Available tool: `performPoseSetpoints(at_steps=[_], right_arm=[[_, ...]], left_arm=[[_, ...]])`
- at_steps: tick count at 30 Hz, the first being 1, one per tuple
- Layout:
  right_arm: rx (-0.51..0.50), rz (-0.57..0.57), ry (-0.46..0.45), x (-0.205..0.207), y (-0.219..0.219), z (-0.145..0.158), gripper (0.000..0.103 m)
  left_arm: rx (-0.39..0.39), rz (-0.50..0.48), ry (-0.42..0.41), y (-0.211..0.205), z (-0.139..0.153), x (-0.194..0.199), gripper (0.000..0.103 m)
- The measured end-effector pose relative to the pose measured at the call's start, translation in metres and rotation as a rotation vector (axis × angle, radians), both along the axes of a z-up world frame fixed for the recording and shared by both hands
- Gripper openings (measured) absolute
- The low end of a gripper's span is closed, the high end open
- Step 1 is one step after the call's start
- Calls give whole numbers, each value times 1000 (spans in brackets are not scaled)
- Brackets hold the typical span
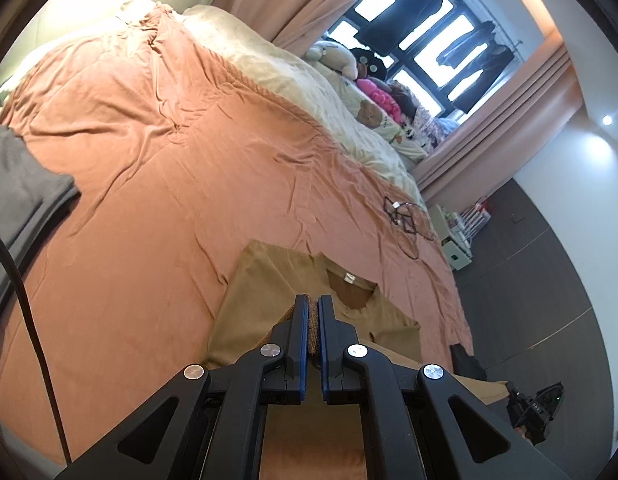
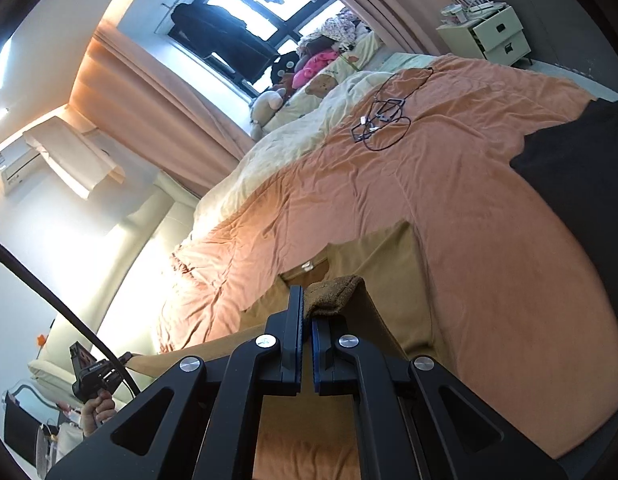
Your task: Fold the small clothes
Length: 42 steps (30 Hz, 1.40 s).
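Observation:
A tan T-shirt [image 1: 265, 292] lies on the orange bedspread [image 1: 149, 160], collar and white label away from me. My left gripper [image 1: 313, 300] is shut on a fold of the tan T-shirt's edge and holds it above the bed. In the right wrist view the same T-shirt [image 2: 389, 264] lies spread under my right gripper [image 2: 307, 292], which is shut on a bunched fold of the T-shirt hem. The other gripper shows at the edge of each view, the right one [image 1: 533, 404] and the left one [image 2: 89, 372] with a hand on it.
A folded grey garment [image 1: 17, 184] lies at the bed's left. A black cable tangle [image 1: 405, 216] lies near the far right of the bed. A dark garment [image 2: 581, 184] lies at right. Cream duvet, plush toys, curtains and a white nightstand [image 2: 489, 36] stand beyond.

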State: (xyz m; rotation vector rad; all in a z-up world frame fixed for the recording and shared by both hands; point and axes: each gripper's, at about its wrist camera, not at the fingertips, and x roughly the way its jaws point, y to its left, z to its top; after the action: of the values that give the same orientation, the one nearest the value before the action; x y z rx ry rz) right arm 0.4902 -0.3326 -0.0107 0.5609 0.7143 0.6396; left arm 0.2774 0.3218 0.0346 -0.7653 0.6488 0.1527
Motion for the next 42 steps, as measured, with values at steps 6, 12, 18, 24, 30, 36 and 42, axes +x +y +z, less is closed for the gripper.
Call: performPoseSetpoints(at_steps=[6, 12, 18, 24, 30, 36, 42], right_arm=[[-41, 11, 29, 51, 25, -8, 0], [-87, 14, 75, 106, 53, -14, 0], [-131, 19, 135, 159, 81, -29, 0], [-193, 33, 165, 204, 106, -49, 0], [-236, 5, 245, 238, 122, -77, 0], [-298, -1, 310, 240, 137, -82, 9], [-377, -8, 229, 221, 135, -58, 69]], left_arm=[[23, 1, 61, 15, -18, 54, 4], [42, -4, 128, 31, -50, 110, 4], [59, -7, 195, 44, -86, 158, 4], [79, 7, 248, 58, -125, 200, 4], [74, 3, 320, 62, -167, 231, 5], [85, -23, 386, 54, -182, 235, 34], [168, -39, 389, 50, -165, 223, 74]])
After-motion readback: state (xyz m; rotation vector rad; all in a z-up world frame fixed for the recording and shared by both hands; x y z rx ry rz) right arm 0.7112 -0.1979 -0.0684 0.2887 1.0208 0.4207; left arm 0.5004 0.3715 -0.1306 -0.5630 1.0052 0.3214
